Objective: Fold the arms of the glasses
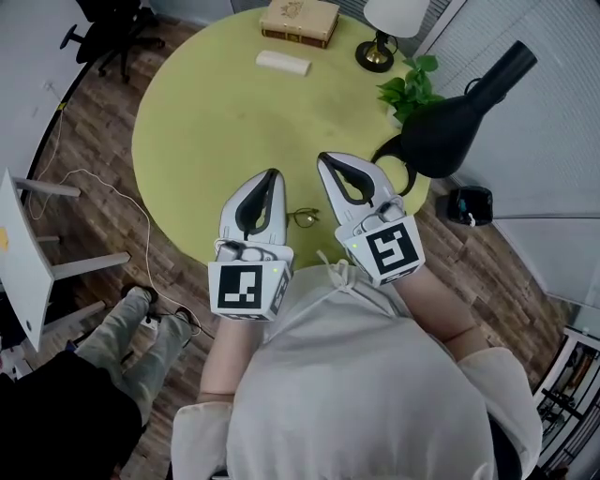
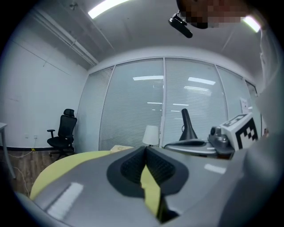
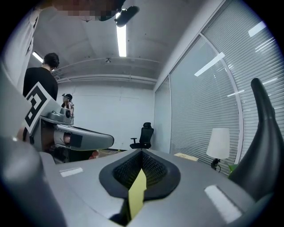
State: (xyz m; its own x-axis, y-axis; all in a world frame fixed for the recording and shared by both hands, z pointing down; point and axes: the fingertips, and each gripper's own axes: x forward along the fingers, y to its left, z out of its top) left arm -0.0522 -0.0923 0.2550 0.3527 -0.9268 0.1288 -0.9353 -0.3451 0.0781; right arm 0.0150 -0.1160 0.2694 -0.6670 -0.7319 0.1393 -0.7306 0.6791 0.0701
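Peeking between left gripper (image 1: 273, 173) and right gripper (image 1: 324, 157), jaws closed and empty, glasses (image 1: 304, 217) lie half-hidden.

wood floor (image 1: 94, 159), round green table (image 1: 216, 122), black office chair (image 2: 62, 135), glass wall (image 2: 133, 106), apparently blinds (image 2: 195, 106), strip light (image 3: 120, 42).

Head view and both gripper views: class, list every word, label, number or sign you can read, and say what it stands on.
No text can be read in any view.
Tan hardback book on the round yellow-green table: cover emblem too small to read.
Cubes on the left hand-held gripper and right hand-held gripper: black-and-white square code patterns, not letters.
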